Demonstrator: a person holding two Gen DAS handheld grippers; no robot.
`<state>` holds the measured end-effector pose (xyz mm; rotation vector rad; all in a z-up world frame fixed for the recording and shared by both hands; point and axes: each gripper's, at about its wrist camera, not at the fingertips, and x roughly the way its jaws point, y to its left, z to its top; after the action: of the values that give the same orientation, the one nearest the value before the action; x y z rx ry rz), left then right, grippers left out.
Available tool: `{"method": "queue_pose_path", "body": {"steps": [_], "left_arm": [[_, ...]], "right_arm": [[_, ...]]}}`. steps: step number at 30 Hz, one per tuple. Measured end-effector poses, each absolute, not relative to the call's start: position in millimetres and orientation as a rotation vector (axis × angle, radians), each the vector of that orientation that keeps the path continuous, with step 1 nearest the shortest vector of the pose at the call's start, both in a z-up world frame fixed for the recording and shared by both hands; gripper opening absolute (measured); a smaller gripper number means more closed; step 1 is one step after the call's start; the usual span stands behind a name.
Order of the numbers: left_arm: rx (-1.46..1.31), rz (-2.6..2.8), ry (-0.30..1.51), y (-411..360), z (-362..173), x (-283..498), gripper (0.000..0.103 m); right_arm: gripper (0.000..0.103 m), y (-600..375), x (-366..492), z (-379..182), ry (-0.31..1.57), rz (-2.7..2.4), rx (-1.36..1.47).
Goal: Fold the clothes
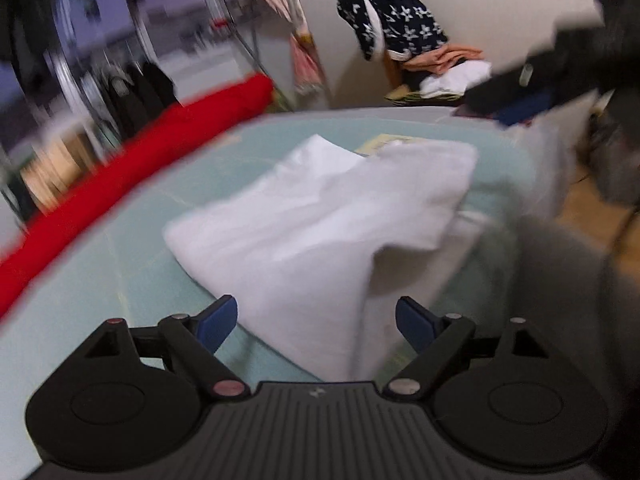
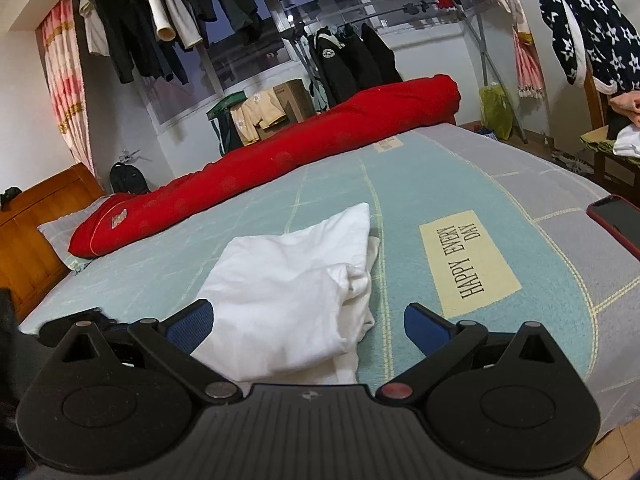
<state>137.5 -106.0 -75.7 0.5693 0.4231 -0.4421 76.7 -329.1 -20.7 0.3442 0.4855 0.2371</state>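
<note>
- While the left wrist view is smeared with blur, it shows the left gripper (image 1: pixel 316 322) with its blue-padded jaws spread wide and nothing between them, just short of the folded white garment (image 1: pixel 320 216).
- The garment lies on the pale green bedspread (image 1: pixel 120 264), a little apart from the long red bolster (image 1: pixel 132 160).
- Only this view catches the right gripper (image 1: pixel 516 100), a dark blurred shape at the upper right; whether its jaws are apart cannot be told here.
- The sharp right wrist view settles it: the right gripper (image 2: pixel 308 326) is released, jaws wide, empty, the white garment (image 2: pixel 292 280) lying in front of it.
- Only the right wrist view shows the "HAPPY EVERY DAY" patch (image 2: pixel 468 260) beside the garment, a phone (image 2: pixel 618 220) at the bed's right edge, and hanging clothes (image 2: pixel 180 12) by the window.
</note>
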Motion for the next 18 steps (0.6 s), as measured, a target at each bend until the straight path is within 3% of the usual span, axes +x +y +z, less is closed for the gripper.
{"method": "queue_pose_path", "body": {"steps": [5,12,18], "left_arm": [[0.744,-0.340,0.336,-117.1,-88.7,142.8,0.086],[0.644,-0.273,0.468,-65.9,-100.4,141.3,0.086],[0.503,-0.453,0.533,-44.6,-72.9,131.0,0.086]], "right_arm": [[0.103,-326.5,67.6,-12.9,0.468,0.222,0.318],[0.103,-325.7,68.5,-14.3,0.479,0.212,0.301],[0.103,-319.2,75.2,-15.9,0.495,0.229,0.266]]}}
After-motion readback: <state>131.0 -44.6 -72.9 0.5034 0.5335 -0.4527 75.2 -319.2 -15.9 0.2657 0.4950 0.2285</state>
